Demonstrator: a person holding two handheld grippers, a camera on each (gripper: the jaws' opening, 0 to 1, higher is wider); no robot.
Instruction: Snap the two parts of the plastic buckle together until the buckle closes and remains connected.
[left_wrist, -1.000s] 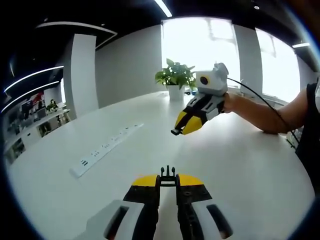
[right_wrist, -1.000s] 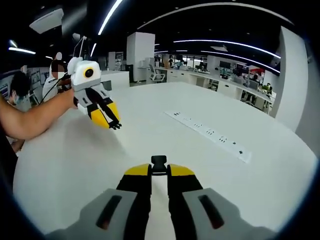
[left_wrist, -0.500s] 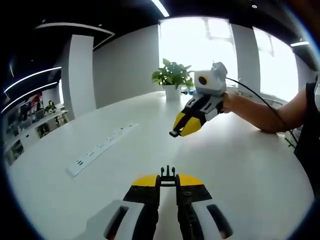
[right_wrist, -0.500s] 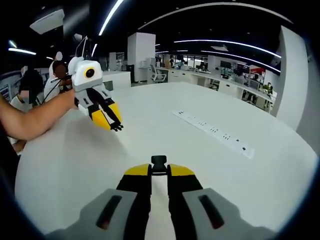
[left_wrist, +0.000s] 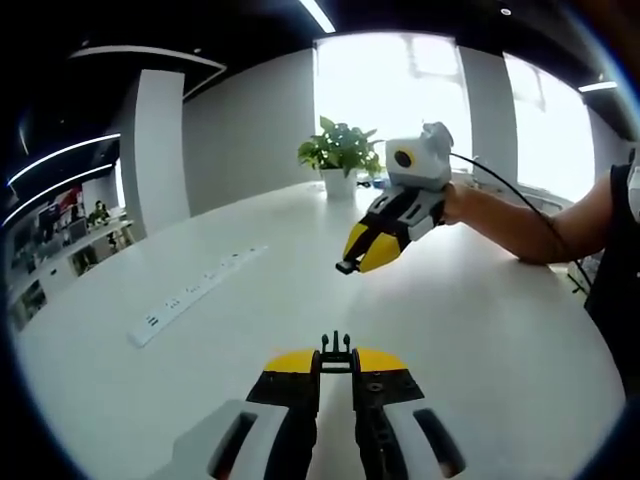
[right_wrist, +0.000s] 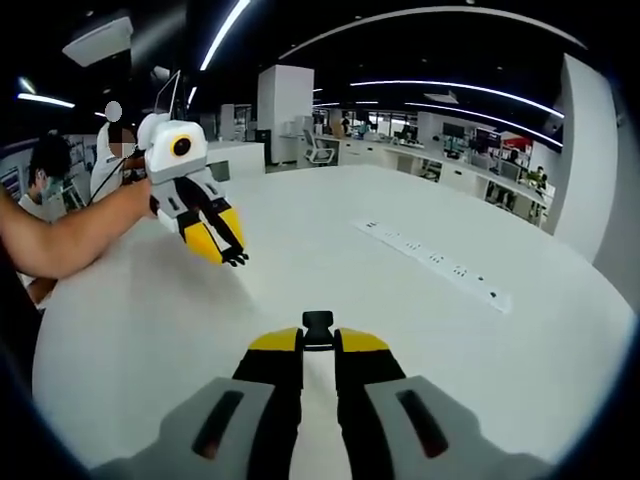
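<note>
Buckle halves sit one in each of my grippers, both lifted above the white desk. In the left gripper view, the left gripper has its jaws clenched on the pronged buckle part, whose thin black prongs stick out past the yellow tips. In the right gripper view, the right gripper has its jaws clenched on the socket buckle part, a small black block poking out between the tips.

Each gripper also faces the other across the desk. From the left gripper view, the right one hangs up and to the right of the pronged part, well apart from it, near the potted plant. A white power strip lies flat on the desk, off to the left of the pronged part.
</note>
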